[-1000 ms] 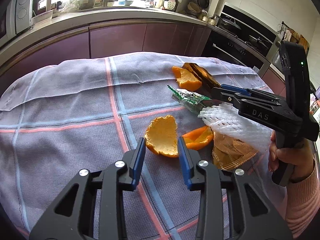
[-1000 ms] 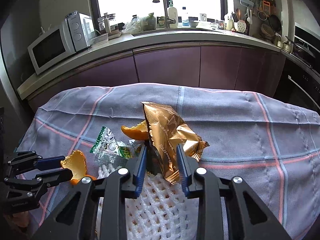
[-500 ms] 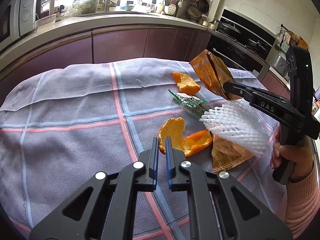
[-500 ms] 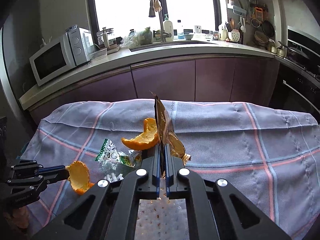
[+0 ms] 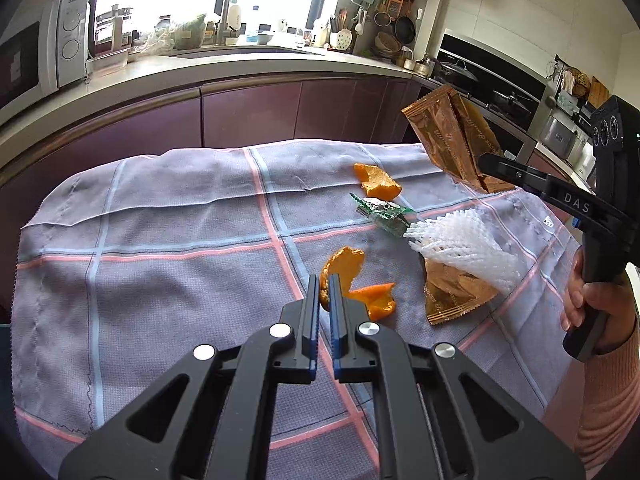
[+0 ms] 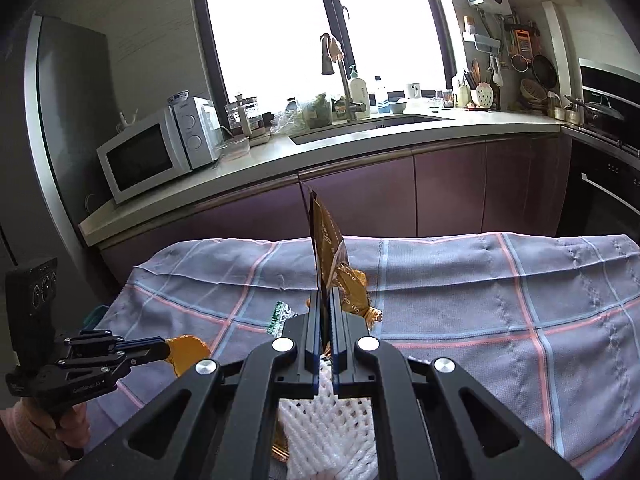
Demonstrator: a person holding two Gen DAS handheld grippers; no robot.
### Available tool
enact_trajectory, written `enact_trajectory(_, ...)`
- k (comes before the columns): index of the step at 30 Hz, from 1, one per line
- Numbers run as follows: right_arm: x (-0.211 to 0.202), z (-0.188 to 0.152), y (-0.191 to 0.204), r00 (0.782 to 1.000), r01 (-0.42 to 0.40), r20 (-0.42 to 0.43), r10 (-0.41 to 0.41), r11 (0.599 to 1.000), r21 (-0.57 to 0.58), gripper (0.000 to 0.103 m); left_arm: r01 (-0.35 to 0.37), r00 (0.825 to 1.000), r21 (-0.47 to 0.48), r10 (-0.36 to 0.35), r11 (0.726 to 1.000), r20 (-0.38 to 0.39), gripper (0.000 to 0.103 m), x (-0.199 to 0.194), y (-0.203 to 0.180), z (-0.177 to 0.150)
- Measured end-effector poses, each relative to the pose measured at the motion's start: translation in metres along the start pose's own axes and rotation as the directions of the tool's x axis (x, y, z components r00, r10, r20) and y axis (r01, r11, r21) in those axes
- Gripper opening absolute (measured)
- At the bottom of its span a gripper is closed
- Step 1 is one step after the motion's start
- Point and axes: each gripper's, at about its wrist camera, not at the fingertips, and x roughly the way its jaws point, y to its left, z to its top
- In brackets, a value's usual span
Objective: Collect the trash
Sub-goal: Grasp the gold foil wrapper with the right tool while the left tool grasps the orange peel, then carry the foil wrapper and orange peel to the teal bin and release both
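A bench [image 5: 160,216] draped in a grey-lilac plaid cloth holds scattered trash, with a kitchen counter [image 6: 360,136] and microwave [image 6: 144,160] behind it.

Toward the left of the litter, the left claw [image 5: 325,294] has its blue-padded fingers nearly together, pinching the edge of a curled orange peel [image 5: 346,270] that rests on the cloth near the middle of the bench. A second orange peel [image 5: 376,178] lies farther back, apart from the first. Just to its right and slightly nearer is a crumpled green-and-clear wrapper [image 5: 382,216], touching the end of a white foam fruit net [image 5: 460,248]. The net lies partly over a flat gold wrapper [image 5: 448,296] on the cloth.

At the right, the right claw [image 6: 325,312] is closed tight on the lower edge of another gold snack wrapper [image 5: 448,136], which stands upright, lifted clear above the bench. The right hand [image 5: 596,304], in a pink sleeve, grips that tool's handle.
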Motion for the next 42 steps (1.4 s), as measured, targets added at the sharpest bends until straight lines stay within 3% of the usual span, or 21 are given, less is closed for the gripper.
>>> enact_trajectory(5, -0.005, -0.014, 0.012, 0.998, -0.058, -0.015, 0.058, 0.998, 0.019, 0.003, 0.002, 0.999, -0.02, -0.003, 1.0, -0.045, 0.007, 0.002, 0.014, -0.012)
enact_trajectory(10, -0.004, -0.027, 0.017, 0.996, -0.078, -0.034, 0.079, 0.996, 0.043, 0.003, 0.006, 0.996, -0.045, -0.01, 0.999, -0.085, 0.029, 0.012, 0.02, -0.018)
enact_trajectory(13, -0.004, -0.032, 0.019, 0.995, -0.085, -0.041, 0.087, 0.995, 0.049, 0.003, 0.019, 0.995, -0.058, -0.025, 0.998, -0.101, 0.037, 0.019, 0.021, -0.019)
enact_trajectory(17, -0.004, -0.036, 0.023, 0.994, -0.099, -0.048, 0.101, 0.994, 0.05, 0.003, 0.029, 0.991, -0.1, -0.041, 0.995, -0.123, 0.038, 0.028, 0.027, -0.02)
enact_trajectory(20, -0.004, -0.037, 0.03, 0.993, -0.105, -0.051, 0.106, 0.994, 0.036, 0.003, 0.037, 0.991, -0.122, -0.052, 0.992, -0.121, 0.033, 0.029, 0.03, -0.02)
enact_trajectory(21, -0.004, -0.037, 0.031, 0.993, -0.107, -0.05, 0.109, 0.994, 0.032, 0.003, 0.041, 0.991, -0.125, -0.056, 0.991, -0.122, 0.024, 0.029, 0.03, -0.02)
enact_trajectory(25, -0.006, -0.036, 0.037, 0.991, -0.123, -0.041, 0.124, 0.992, 0.029, 0.003, 0.032, 0.992, -0.132, -0.048, 0.991, -0.117, 0.008, 0.027, 0.031, -0.02)
enact_trajectory(37, -0.005, -0.035, 0.064, 0.98, -0.192, -0.053, 0.192, 0.981, 0.006, 0.003, 0.05, 0.999, -0.077, -0.051, 0.996, -0.011, 0.004, -0.016, 0.023, -0.014)
enact_trajectory(42, 0.003, -0.037, 0.086, 0.968, -0.241, -0.075, 0.239, 0.97, -0.015, 0.003, 0.023, 1.0, -0.074, -0.021, 0.997, 0.019, 0.004, -0.042, 0.035, -0.018)
